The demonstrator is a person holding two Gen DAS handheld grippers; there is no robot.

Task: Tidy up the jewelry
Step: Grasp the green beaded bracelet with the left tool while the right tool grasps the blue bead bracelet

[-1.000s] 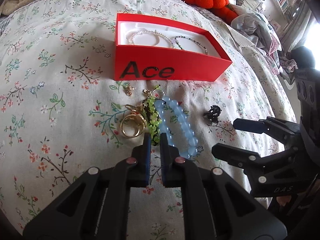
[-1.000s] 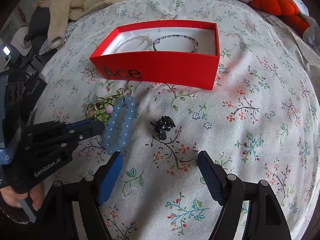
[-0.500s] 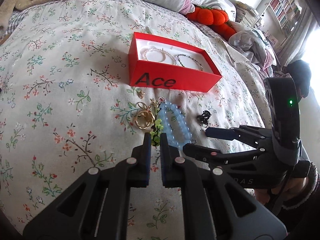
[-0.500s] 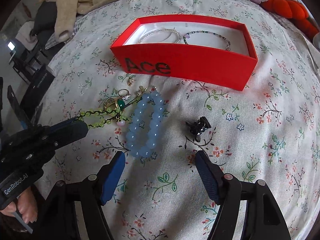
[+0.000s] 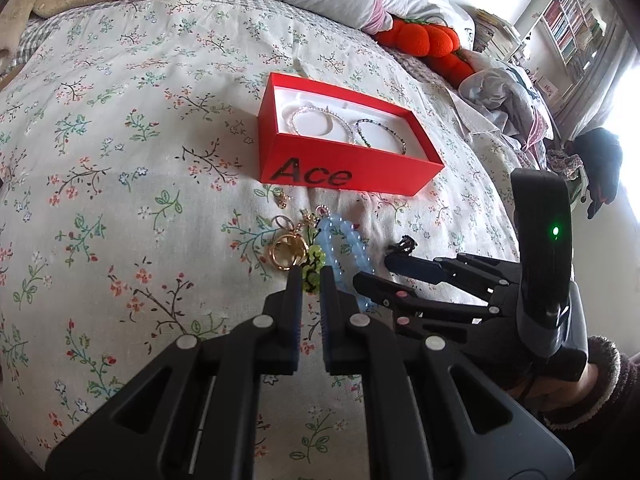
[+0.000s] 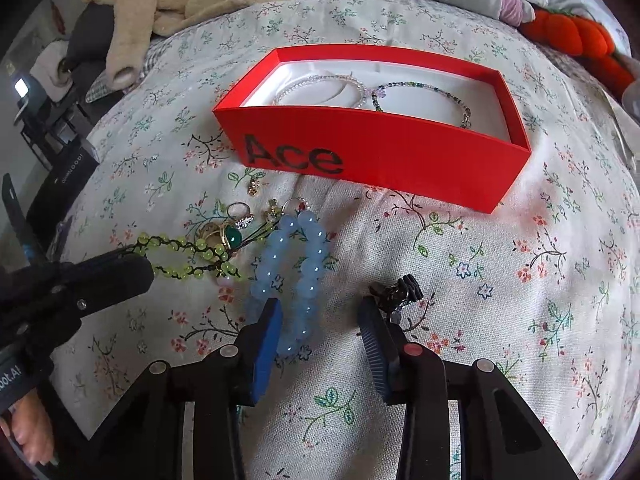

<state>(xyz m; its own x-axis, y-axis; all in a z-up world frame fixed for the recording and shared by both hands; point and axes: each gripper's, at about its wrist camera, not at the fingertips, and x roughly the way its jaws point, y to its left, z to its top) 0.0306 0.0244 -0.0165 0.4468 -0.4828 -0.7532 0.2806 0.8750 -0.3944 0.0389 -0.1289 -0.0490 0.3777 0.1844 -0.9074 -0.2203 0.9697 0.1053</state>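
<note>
Jewelry lies loose on the floral bed cover, all just in front of the red box. Left of the box's "Ace" lettering, the left gripper has its fingers closed on one end of the green bead bracelet, which trails toward the gold rings. In front of the lettering lies the blue bead bracelet. The right gripper has its fingers spread open astride that bracelet's near end, the black clip at its right finger
</note>
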